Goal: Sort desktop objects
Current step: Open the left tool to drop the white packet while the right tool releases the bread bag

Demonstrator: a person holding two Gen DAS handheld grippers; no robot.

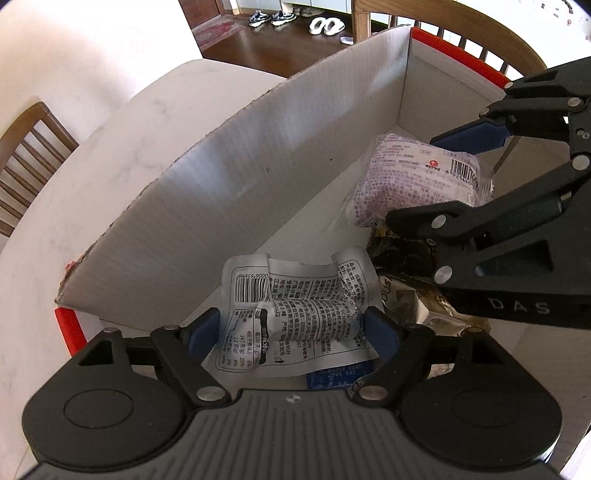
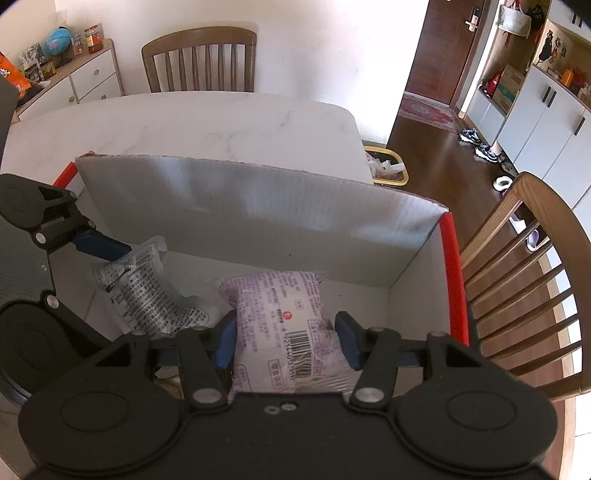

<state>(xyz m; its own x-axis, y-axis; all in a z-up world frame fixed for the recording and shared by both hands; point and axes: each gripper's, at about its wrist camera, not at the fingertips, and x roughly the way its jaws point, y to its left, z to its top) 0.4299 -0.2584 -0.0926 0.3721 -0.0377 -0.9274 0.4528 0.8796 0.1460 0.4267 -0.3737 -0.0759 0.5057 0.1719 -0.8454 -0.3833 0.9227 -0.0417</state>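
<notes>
Both packets lay inside box (image 2: 258, 206) on worktop (image 2: 207, 122). Left tongs (image 1: 293, 328) spread around white packet (image 1: 295, 314); right tongs (image 2: 288, 341) spread astride purple packet (image 2: 284, 314). Best withdrawn straight upward, without snagging wrappers.

Home: dining chairs (image 2: 199, 59), shoes (image 1: 271, 16)

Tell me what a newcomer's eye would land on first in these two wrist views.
Probably the white cardboard box with red edges on the marble table, both grippers reaching into it. The right gripper straddles a purple snack packet; the left gripper straddles a crumpled silver packet, its printed back facing up.
</notes>
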